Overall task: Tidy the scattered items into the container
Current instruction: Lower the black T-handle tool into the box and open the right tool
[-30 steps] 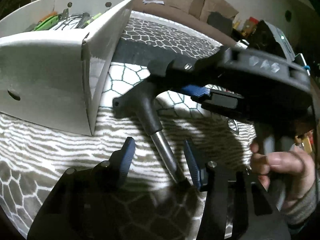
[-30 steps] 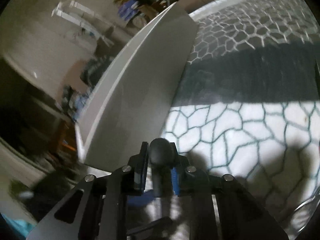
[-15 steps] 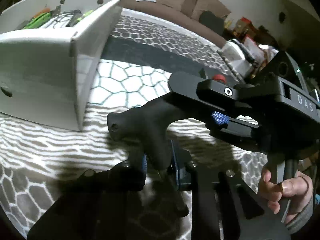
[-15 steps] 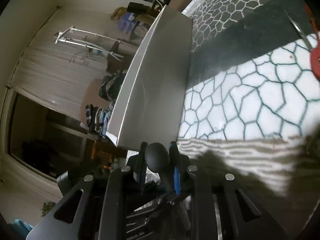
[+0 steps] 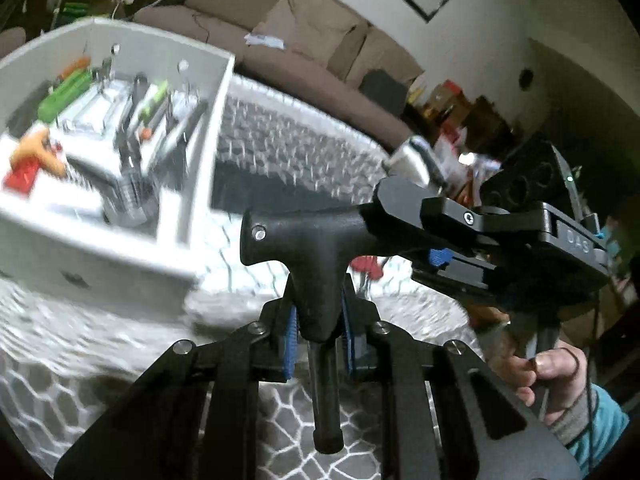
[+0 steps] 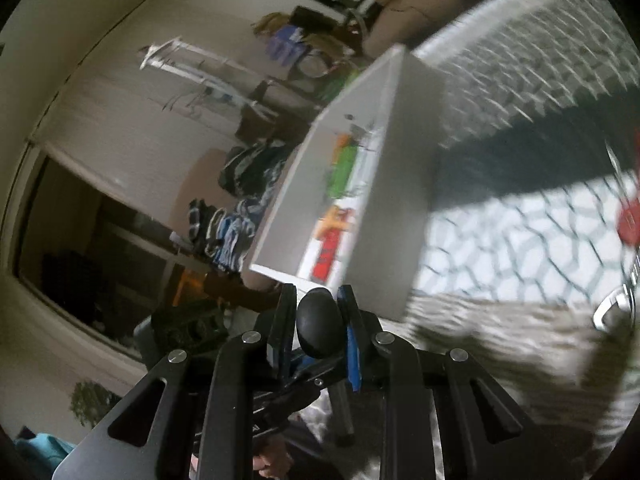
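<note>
Both grippers hold one black T-handle tool [image 5: 308, 248] above the patterned rug. My left gripper [image 5: 318, 332] is shut on its neck, with the metal shaft running back toward the camera. My right gripper [image 6: 318, 320] is shut on one rounded end of the handle [image 6: 318, 330]; it shows at the right of the left wrist view [image 5: 436, 236]. The white box [image 5: 188, 128] stands to the left and a little below, open, with green, orange and red items and metal tools inside. It also shows in the right wrist view [image 6: 396, 184].
A red item [image 5: 366, 266] lies on the rug behind the tool, also at the right edge of the right wrist view [image 6: 628, 220]. A brown sofa [image 5: 304, 36] stands behind the rug [image 5: 280, 148]. Clutter fills the far right.
The left gripper closed on the tool's neck while the right kept its end. Both have risen with it, so the box's inside now shows.
</note>
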Tool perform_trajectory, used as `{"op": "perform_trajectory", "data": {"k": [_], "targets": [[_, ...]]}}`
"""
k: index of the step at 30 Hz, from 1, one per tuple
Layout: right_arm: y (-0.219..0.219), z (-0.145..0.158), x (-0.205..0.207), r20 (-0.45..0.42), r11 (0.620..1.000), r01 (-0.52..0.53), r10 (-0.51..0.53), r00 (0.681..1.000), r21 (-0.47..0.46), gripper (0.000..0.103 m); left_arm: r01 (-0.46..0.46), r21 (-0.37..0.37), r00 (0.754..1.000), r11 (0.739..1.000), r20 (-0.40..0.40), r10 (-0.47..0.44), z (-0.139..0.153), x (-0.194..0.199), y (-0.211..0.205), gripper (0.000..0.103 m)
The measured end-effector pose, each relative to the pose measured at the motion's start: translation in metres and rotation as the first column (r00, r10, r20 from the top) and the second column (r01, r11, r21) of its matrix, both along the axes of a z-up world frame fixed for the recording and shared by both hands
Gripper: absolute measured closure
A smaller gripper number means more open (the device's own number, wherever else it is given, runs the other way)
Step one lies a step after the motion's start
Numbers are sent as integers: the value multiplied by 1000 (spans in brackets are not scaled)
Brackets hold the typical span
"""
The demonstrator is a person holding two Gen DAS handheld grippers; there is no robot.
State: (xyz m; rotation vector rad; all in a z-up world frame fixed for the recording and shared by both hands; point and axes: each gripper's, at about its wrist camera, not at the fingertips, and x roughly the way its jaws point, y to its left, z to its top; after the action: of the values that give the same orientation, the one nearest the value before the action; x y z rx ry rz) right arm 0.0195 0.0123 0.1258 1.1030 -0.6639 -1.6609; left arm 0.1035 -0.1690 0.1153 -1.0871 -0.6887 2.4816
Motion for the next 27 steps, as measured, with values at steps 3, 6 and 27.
{"op": "perform_trajectory", "data": {"k": [3, 6, 27], "targets": [[-35, 30, -13, -28, 999, -33, 33, 999, 0, 81, -21, -28, 1000, 999, -13, 20, 30, -15, -37, 87], [-82, 46, -30, -41, 998, -62, 62, 997, -4, 81, -46, -37, 999, 998, 10, 46, 52, -39, -88, 87], [-235, -56, -87, 75, 929, -138, 120, 990, 344, 82, 244, -234, 884, 941, 452, -117, -61, -164, -174, 87]]}}
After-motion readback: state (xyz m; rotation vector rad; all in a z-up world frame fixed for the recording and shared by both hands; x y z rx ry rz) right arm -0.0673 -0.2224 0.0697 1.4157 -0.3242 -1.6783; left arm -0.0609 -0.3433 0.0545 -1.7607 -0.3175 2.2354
